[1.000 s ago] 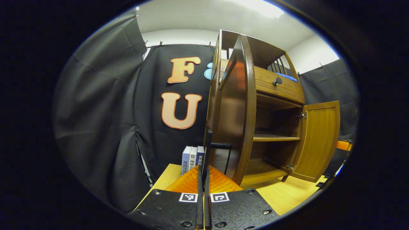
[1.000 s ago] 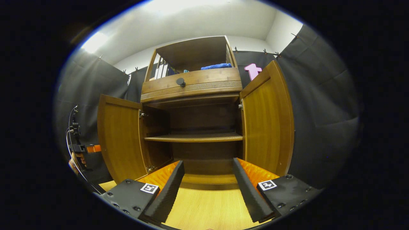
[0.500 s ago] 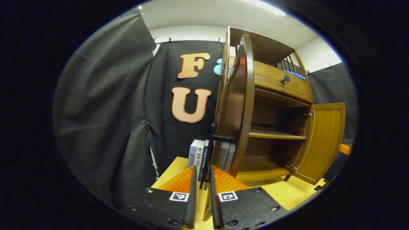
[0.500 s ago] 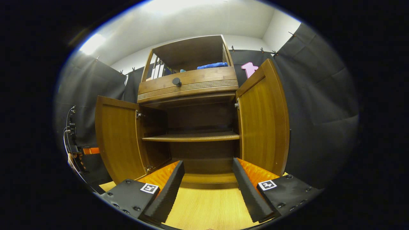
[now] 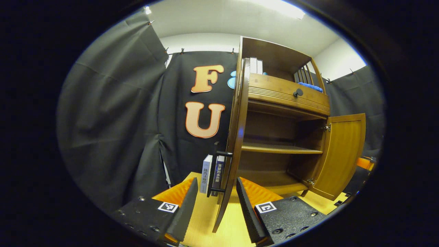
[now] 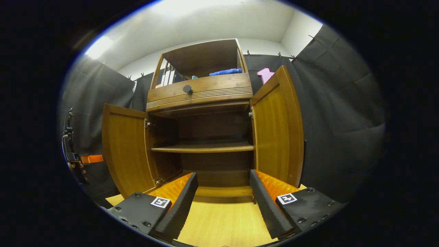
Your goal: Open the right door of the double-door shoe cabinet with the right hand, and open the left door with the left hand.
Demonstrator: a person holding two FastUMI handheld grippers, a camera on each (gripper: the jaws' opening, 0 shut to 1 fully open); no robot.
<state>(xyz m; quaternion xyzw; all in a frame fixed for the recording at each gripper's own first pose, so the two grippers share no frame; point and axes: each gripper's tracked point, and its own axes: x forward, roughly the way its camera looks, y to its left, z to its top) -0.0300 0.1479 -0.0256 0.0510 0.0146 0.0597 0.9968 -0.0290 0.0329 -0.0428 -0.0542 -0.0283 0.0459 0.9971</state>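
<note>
Left gripper view: the left claw [image 5: 214,200] sits at the bottom centre, its fingers spread, with the edge of the left door [image 5: 230,164] standing between them and neither finger pressing on it. The door is seen edge-on, its long axis upright, swung out toward the camera; a dark bar handle [image 5: 219,170] runs upright on its outer face, just left of the edge. This looks like a release after pulling the door open. The shoe cabinet [image 5: 284,103] fills the centre right, its shelf [image 5: 281,148] bare, and the right door [image 5: 343,154] hangs open at right. Books [image 5: 212,171] stand on the worktop [image 5: 205,219] behind the handle.

Right gripper view: the right claw [image 6: 223,199] is spread at the bottom centre, holding nothing and well apart from the cabinet. Both doors stand open, upright, swung outward at left and right of centre. The task appears done.
</note>
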